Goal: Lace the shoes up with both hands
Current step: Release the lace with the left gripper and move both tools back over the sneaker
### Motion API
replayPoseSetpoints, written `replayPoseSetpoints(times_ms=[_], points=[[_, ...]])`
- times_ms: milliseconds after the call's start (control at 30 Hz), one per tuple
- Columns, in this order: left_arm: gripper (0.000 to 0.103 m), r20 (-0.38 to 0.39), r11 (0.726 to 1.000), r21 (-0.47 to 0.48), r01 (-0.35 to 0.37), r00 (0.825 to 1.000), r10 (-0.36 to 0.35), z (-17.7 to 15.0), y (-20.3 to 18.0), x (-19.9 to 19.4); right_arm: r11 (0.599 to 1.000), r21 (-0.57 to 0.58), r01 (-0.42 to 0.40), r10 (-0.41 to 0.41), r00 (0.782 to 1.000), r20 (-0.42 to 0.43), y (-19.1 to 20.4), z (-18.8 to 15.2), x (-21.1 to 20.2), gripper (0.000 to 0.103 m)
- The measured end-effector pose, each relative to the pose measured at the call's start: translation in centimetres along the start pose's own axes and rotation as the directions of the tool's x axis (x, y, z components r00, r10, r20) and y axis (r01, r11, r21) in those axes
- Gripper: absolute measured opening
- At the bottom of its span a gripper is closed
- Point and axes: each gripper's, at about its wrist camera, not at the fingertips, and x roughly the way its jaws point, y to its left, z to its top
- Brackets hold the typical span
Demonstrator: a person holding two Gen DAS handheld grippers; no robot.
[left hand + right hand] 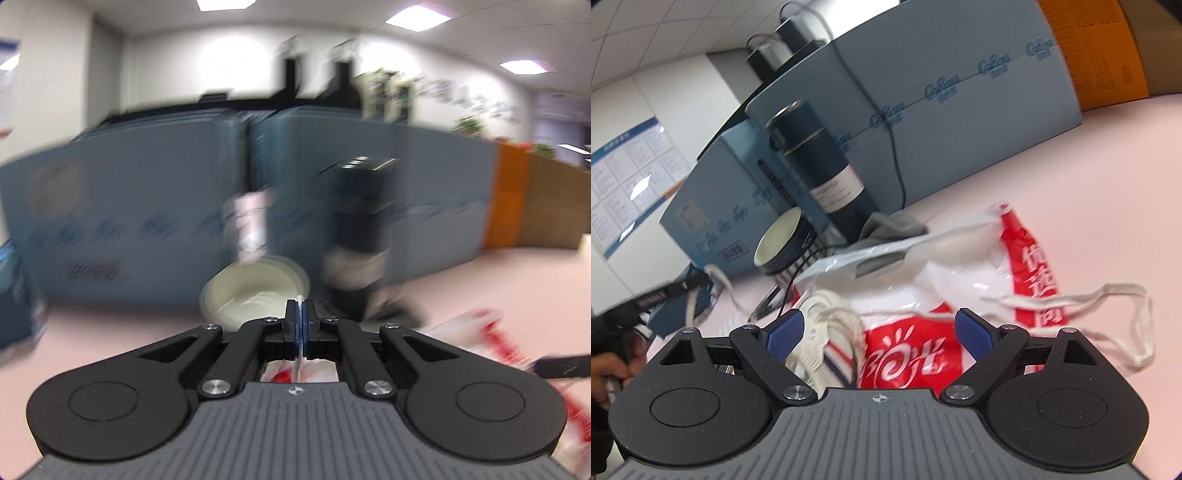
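a pale pink tabletop (1108, 155) runs back to blue foam panels (960, 103) in an office under ceiling lights. the shoe (827, 332), white knit with striped trim, lies on a red and white plastic bag (908, 354) just ahead of the right gripper (879, 336). that gripper's jaws stand wide apart with nothing between them. the left gripper (299, 325) is clenched on a thin white strip that looks like one end of the lace (300, 354), though its own view is blurred. the other lace end (1119, 306) loops loose across the bag and table to the right.

the lace looks light, soft and limp, so it should be pinched near its tip; the bag beneath is slippery and may slide.

a dark flask (820, 166), a cup (783, 236) and a cable (812, 258) crowd the far left; open room lies to the right.
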Motion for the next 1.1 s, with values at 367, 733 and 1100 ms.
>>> replayPoseSetpoints(times_ms=[367, 733, 1100], points=[[0.001, 0.197, 0.939, 0.158, 0.306, 0.922, -0.333, 7.7, -14.8, -0.7, 0.993, 0.089, 0.076, -0.087, 0.989, 0.121, -5.5, 2.4, -4.8, 0.088], [0.054, -0.216, 0.881, 0.347, 0.321, 0.942, -0.258, -3.3, -23.5, 2.7, 0.965, 0.195, 0.176, -0.204, 0.970, 0.134, -12.2, 2.0, -8.8, 0.088], [0.080, -0.179, 0.919, 0.390, 0.057, 0.984, 0.015, -8.7, -19.5, -2.9, 0.973, 0.173, 0.150, -0.163, 0.985, 0.060, -13.3, 1.2, -7.4, 0.088]])
